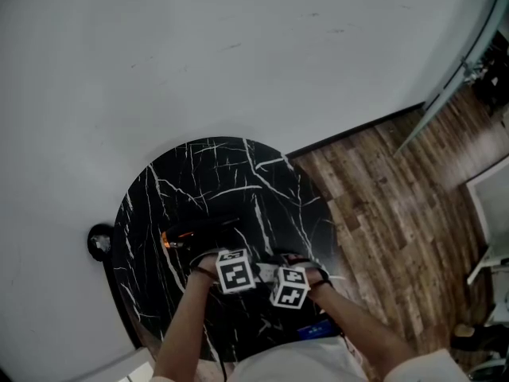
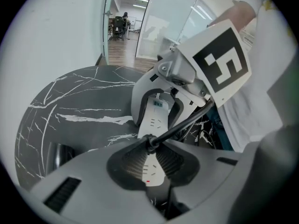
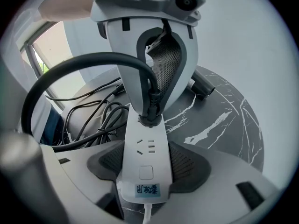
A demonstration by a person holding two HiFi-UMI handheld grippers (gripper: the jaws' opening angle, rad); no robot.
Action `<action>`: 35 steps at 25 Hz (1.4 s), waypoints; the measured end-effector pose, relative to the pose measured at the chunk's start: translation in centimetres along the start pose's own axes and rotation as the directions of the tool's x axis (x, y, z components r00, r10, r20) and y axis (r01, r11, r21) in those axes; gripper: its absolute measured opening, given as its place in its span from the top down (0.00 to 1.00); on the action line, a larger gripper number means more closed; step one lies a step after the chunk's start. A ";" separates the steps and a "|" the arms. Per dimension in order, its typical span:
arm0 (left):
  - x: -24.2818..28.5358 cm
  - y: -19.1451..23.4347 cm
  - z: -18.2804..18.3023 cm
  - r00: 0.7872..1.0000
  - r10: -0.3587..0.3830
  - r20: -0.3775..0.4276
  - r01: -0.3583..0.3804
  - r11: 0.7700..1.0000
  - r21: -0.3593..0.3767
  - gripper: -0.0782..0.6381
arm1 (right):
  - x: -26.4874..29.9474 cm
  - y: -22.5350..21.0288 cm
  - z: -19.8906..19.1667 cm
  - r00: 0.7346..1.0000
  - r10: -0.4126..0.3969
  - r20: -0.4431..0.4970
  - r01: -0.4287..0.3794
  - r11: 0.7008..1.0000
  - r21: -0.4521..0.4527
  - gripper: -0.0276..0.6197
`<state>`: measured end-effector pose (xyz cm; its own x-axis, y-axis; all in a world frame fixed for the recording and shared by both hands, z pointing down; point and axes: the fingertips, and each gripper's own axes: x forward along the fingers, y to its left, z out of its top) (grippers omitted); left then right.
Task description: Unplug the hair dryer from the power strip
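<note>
Hair dryer plug (image 3: 150, 119) stands seated in a socket of the power strip (image 3: 145, 169) in the right gripper view, rising off the strip's face. Your right gripper (image 3: 146, 158) is clamped across the strip's switch end, one pad on each long side. The strip's long axis runs straight away from that gripper toward the left gripper (image 3: 153, 105), whose jaws straddle the plug from above. So the pull should go along the plug's own axis — off the face of the strip, not along its length. Count here: one strip, one plug, one thick black cord (image 3: 70, 71) arching off the plug, one free socket group in sight, one button. The loose cables (image 3: 96, 113) at the left are too tangled to count.

In the left gripper view your left jaws are drawn in narrow, their tips pinching the plug where the cord leaves it. The white strip shows below between the pads, and the right gripper faces you at the strip's far end. Your left hand is the one on the plug.

In the head view both grippers sit close together over the near part of the round black table (image 1: 238, 173) — two grippers, one table. The plug and strip are too dark to make out there.
</note>
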<state>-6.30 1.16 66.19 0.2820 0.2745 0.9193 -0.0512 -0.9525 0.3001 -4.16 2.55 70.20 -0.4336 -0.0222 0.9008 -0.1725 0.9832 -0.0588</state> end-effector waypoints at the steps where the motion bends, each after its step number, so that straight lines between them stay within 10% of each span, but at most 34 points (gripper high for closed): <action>1: 0.0 0.0 0.1 1.000 0.009 -0.001 -0.009 1.000 0.008 0.82 | 0.0 0.0 0.0 1.000 0.000 -0.001 0.000 1.000 0.000 0.54; 17: 0.0 0.3 0.2 0.936 0.353 -0.012 -0.351 0.934 0.061 0.83 | 0.0 0.1 -0.1 1.000 -0.004 -0.003 0.005 1.000 0.009 0.54; 27: 0.0 0.3 0.1 0.995 0.099 -0.003 -0.099 0.995 0.028 0.83 | 0.0 0.0 -0.2 1.000 -0.001 -0.008 0.001 1.000 0.018 0.54; 35: -0.2 0.3 0.2 0.925 0.379 -0.023 -0.378 0.925 0.042 0.83 | 0.0 0.1 -0.2 1.000 -0.002 -0.013 0.002 1.000 0.016 0.54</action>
<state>-6.20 0.81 66.09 0.2190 -0.1036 0.9702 -0.1136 -0.9903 -0.0801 -4.03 2.69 70.31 -0.4217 -0.0219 0.9065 -0.1881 0.9801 -0.0638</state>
